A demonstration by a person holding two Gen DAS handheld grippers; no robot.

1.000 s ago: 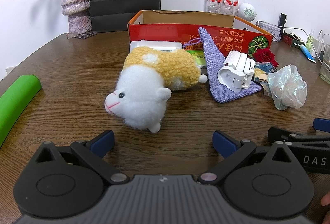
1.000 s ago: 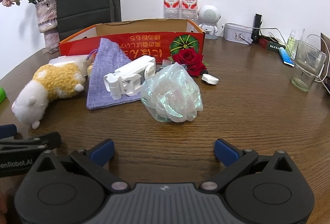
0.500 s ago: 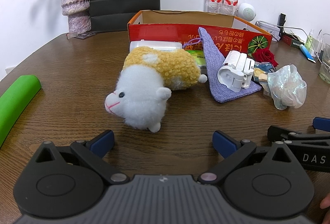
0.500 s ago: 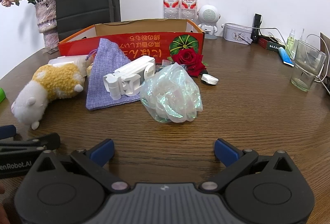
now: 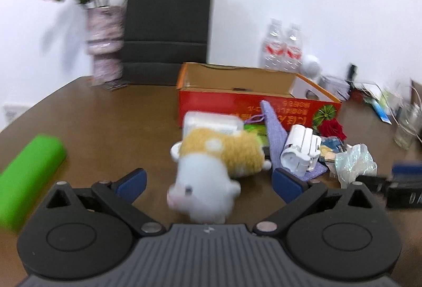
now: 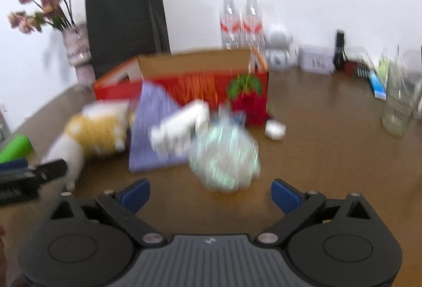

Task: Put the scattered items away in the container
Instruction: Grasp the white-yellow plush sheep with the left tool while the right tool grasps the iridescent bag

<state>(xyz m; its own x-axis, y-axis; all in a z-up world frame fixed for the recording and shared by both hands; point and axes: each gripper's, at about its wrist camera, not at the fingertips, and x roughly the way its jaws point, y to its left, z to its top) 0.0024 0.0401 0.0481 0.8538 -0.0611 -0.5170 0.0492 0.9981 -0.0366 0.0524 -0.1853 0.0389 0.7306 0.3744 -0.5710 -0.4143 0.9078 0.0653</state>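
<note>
Plush hamster (image 5: 211, 176) lies between open left tongs (image 5: 208, 178)

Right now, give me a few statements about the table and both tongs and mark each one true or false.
1. The left tongs are open, with the plush hamster between their fingers. True.
2. The right tongs are shut on the iridescent bag. False: they are open, the bag just ahead of them.
3. The plush hamster is inside the red box. False: it lies on the table in front of it.
4. A purple pouch leans against the red box. True.
</note>
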